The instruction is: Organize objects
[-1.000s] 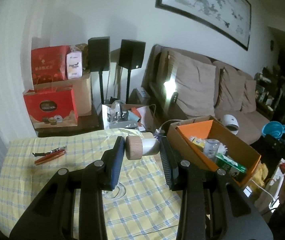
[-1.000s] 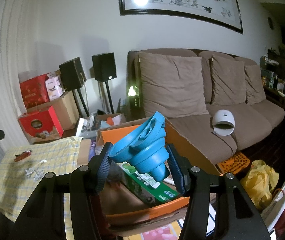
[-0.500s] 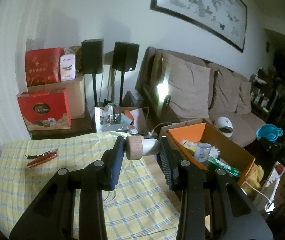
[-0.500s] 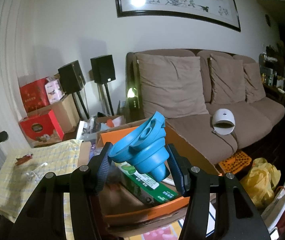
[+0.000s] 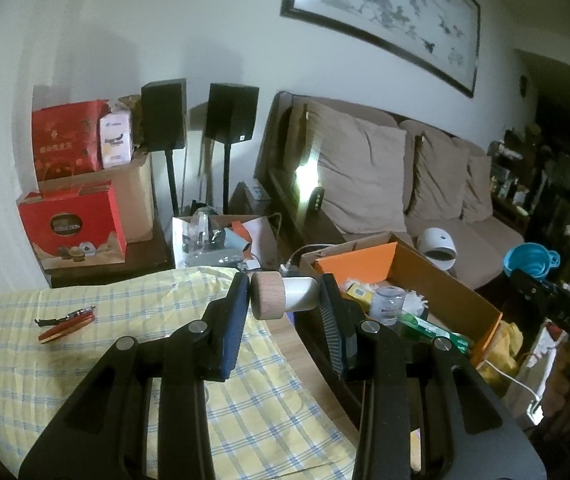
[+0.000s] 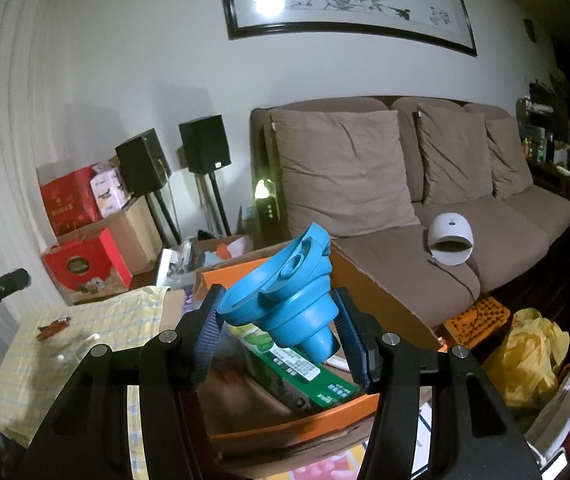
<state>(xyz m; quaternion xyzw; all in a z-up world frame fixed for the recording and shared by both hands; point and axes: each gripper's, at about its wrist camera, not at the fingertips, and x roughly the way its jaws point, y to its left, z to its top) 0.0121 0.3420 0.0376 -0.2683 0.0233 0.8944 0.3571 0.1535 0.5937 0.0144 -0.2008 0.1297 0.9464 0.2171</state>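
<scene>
Yellow checked tablecloth, orange-lined cardboard box, brown sofa

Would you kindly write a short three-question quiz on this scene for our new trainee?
1. True or false: the left gripper is shut on a bottle with a wooden cap.
2. What colour is the collapsible funnel in the right gripper?
3. The red pocket knife lies: A) in the cardboard box; B) on the checked tablecloth; C) on the sofa.

Key: 1 true; 2 blue; 3 B.
</scene>
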